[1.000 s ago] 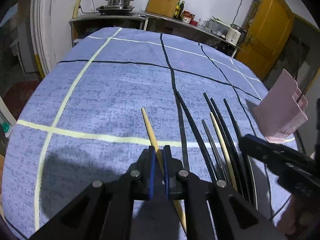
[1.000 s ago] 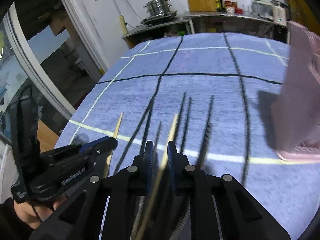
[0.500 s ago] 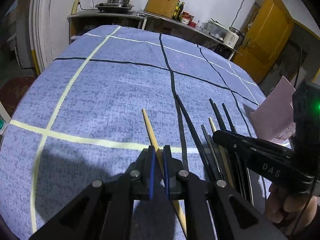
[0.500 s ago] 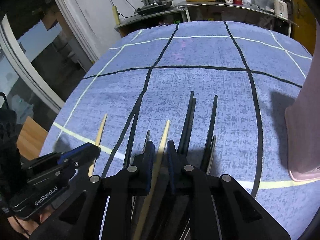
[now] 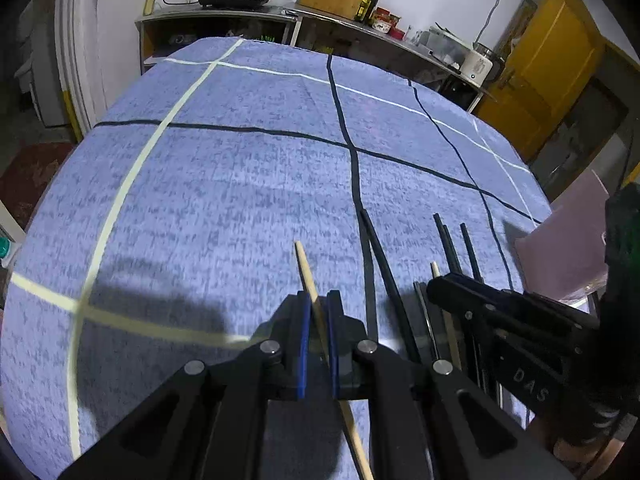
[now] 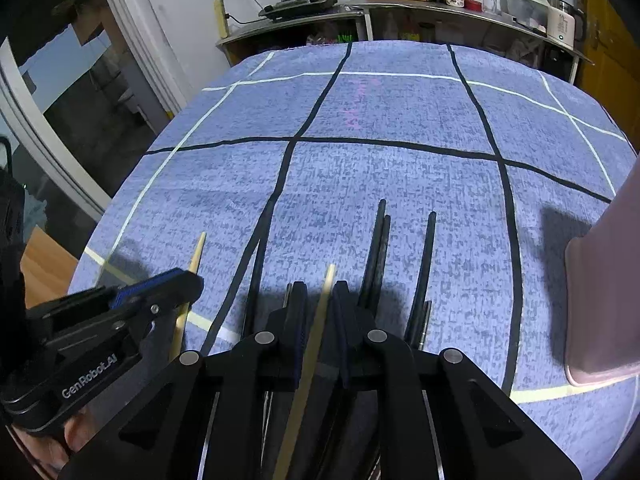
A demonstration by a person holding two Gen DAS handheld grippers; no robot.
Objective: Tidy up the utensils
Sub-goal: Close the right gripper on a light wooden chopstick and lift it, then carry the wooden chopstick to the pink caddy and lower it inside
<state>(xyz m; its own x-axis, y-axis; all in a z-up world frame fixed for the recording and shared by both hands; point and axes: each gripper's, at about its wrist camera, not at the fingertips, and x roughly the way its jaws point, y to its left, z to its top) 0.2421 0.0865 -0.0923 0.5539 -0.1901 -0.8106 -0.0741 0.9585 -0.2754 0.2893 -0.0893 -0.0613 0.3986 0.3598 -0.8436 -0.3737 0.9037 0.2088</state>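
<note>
Blue cloth with black and pale lines is spread over the bench. One pale wooden chopstick is gripped tight by the fingers of the left gripper. A second pale chopstick is pinched by the fingers of the right gripper. Black chopsticks are laid side by side on the cloth around it. A pink holder is stood at the right, apart from them.

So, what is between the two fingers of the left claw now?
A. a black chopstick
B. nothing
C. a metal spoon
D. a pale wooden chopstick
D: in the left wrist view, the left claw is closed on a pale wooden chopstick whose tip points out over the blue checked tablecloth, while the black chopsticks lie apart, further right.
</note>
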